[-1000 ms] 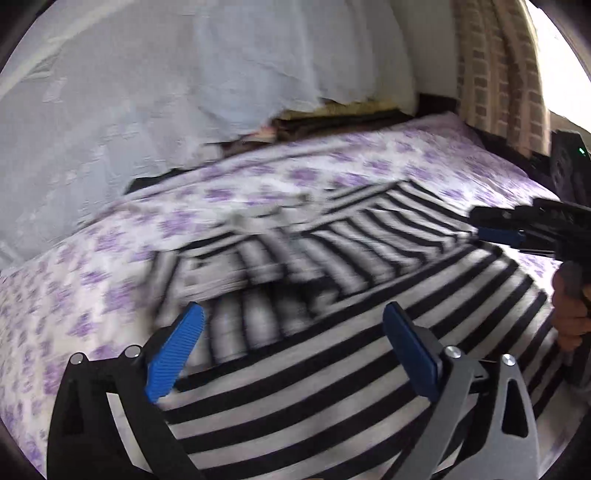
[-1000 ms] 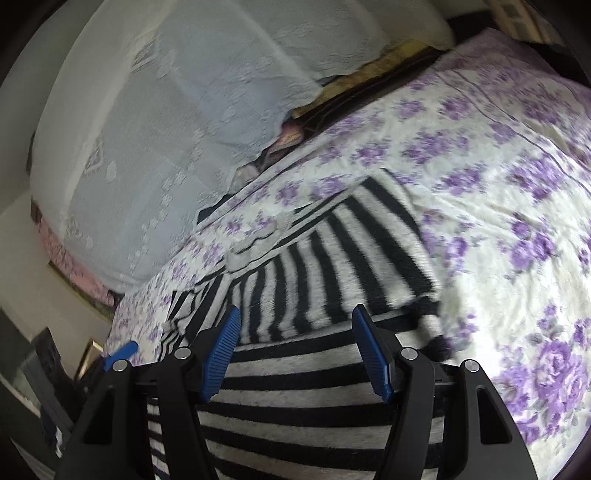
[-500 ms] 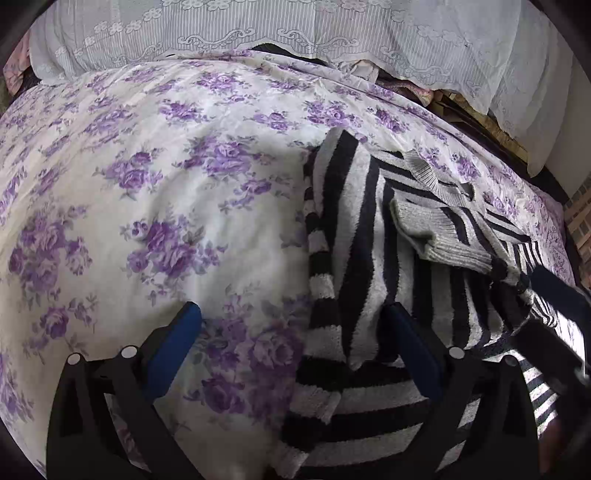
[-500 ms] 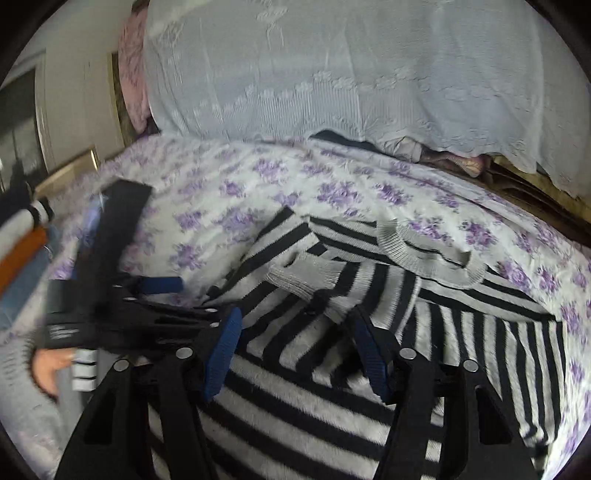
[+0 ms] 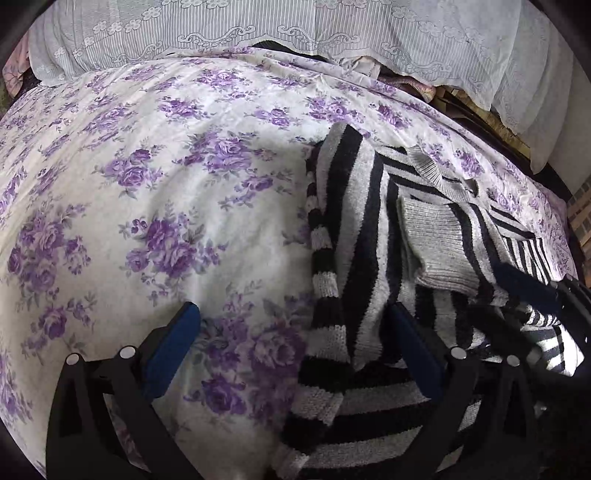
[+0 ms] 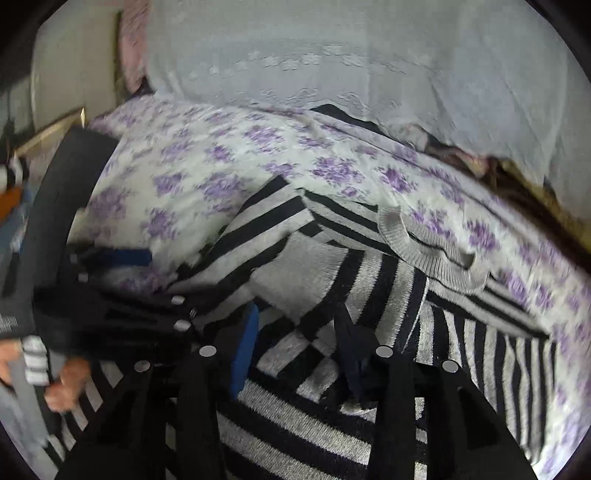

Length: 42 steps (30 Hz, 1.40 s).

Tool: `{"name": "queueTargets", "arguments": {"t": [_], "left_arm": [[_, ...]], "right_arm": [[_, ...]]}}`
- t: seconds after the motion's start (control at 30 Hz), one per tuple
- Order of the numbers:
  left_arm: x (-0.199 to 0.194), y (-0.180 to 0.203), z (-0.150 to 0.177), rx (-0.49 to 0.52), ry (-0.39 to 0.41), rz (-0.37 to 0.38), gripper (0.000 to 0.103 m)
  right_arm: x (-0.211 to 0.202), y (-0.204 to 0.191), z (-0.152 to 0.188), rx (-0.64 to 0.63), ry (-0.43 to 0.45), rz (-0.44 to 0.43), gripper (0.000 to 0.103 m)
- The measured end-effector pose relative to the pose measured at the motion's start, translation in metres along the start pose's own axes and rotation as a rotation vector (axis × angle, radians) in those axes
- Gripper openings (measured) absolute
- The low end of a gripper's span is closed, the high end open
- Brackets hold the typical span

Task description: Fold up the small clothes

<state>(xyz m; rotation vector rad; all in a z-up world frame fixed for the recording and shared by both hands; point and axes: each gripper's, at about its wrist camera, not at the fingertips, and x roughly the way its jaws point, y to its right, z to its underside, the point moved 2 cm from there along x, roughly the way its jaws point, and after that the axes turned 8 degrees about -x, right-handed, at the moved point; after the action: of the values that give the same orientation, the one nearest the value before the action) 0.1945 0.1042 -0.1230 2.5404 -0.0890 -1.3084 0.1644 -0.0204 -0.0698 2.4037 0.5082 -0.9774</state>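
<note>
A black-and-grey striped knit sweater (image 5: 354,229) lies on the floral bedsheet (image 5: 155,206), one sleeve folded across its chest with the grey cuff (image 5: 436,251) on top. The neckband (image 6: 432,251) points toward the pillows. My left gripper (image 5: 293,345) is open wide, low over the sweater's left edge, with sheet and a folded stripe of knit between its pads. My right gripper (image 6: 297,350) sits on the sweater's body below the cuff. Its jaws are closing with striped knit between the pads, which do not clearly pinch it. It shows at the right edge of the left wrist view (image 5: 532,291).
White lace-covered pillows (image 5: 332,22) line the head of the bed. Darker folded fabrics (image 6: 517,184) sit beside them. A person's hand (image 6: 66,380) holds the left gripper (image 6: 147,280) at the bed's left side. Bare sheet spreads to the sweater's left.
Both grippers swung round from over the sweater's lower part to its sides. The left one then held still at the left edge. The right gripper's pads drew closer together over the knit.
</note>
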Motion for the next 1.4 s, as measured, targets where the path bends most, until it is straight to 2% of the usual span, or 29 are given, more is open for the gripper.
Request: {"name": "queueTargets", "arguments": {"t": [0.13,0.2,0.23,0.33,0.37,0.47,0.5,0.57,0.63,0.73,0.83,0.87,0.9,0.93,0.97,1.13,1.2,1.23,1.3,1.33,1.37,1.4], "left_arm": [[0.000,-0.001,-0.001,-0.003,-0.001,0.005,0.099],[-0.001,-0.002,-0.001,-0.006,0.000,0.007,0.099],[-0.001,-0.003,-0.001,-0.013,0.000,0.014,0.099],[-0.001,-0.002,0.000,-0.011,0.000,0.011,0.099],[-0.002,-0.002,0.001,-0.009,0.001,0.008,0.099],[-0.002,-0.002,0.001,-0.009,0.000,0.005,0.099],[-0.002,-0.001,0.001,-0.005,0.001,0.000,0.099],[-0.001,0.000,0.001,0.001,0.002,-0.004,0.099],[-0.001,0.000,0.001,0.001,0.003,-0.004,0.099],[-0.001,-0.001,0.002,0.000,0.006,-0.003,0.099],[-0.003,-0.001,0.003,-0.003,0.011,-0.001,0.099],[-0.003,-0.001,0.002,-0.004,0.013,-0.001,0.099],[-0.004,-0.001,0.002,-0.003,0.016,-0.003,0.099],[-0.008,0.000,0.001,-0.004,0.027,-0.011,0.099],[-0.010,0.001,-0.001,-0.007,0.036,-0.017,0.099],[-0.044,0.036,-0.020,0.058,0.154,0.011,0.098],[-0.043,0.052,-0.028,0.071,0.154,0.019,0.098],[-0.036,0.064,-0.032,0.077,0.136,0.027,0.098],[-0.015,0.079,-0.029,0.098,0.093,0.016,0.098],[0.012,0.087,-0.023,0.130,0.038,-0.048,0.098],[0.030,0.087,-0.018,0.143,0.000,-0.097,0.099],[0.046,0.083,-0.011,0.140,-0.039,-0.107,0.099]], "right_arm": [[0.022,-0.006,-0.005,-0.044,-0.049,0.046,0.040],[0.027,-0.005,-0.008,-0.067,-0.047,0.089,0.025],[0.026,-0.002,-0.009,-0.059,-0.034,0.105,0.010],[-0.003,0.038,-0.001,0.154,0.067,0.078,0.009],[-0.014,0.060,0.008,0.263,0.096,0.080,0.009],[-0.033,0.130,0.064,0.614,0.115,0.048,0.010],[-0.032,0.148,0.086,0.721,0.106,0.005,0.010],[-0.022,0.167,0.128,0.897,0.093,-0.149,0.011],[-0.016,0.170,0.156,1.001,0.120,-0.257,0.012],[-0.015,0.172,0.160,1.046,0.159,-0.301,0.015],[-0.022,0.176,0.159,1.129,0.224,-0.355,0.045],[-0.023,0.179,0.157,1.143,0.225,-0.348,0.045],[-0.022,0.182,0.154,1.137,0.209,-0.325,0.045],[-0.022,0.182,0.153,1.130,0.199,-0.307,0.033],[-0.020,0.186,0.147,1.109,0.196,-0.274,0.008],[-0.043,0.194,0.137,1.057,0.289,-0.215,0.009],[-0.046,0.196,0.138,1.050,0.287,-0.209,0.009],[-0.043,0.197,0.142,1.056,0.271,-0.203,0.009],[-0.030,0.198,0.154,1.066,0.180,-0.173,0.009],[-0.020,0.196,0.162,1.068,0.123,-0.170,0.010],[-0.014,0.196,0.172,1.086,0.115,-0.204,0.008],[-0.015,0.199,0.177,1.109,0.141,-0.228,0.008]]}}
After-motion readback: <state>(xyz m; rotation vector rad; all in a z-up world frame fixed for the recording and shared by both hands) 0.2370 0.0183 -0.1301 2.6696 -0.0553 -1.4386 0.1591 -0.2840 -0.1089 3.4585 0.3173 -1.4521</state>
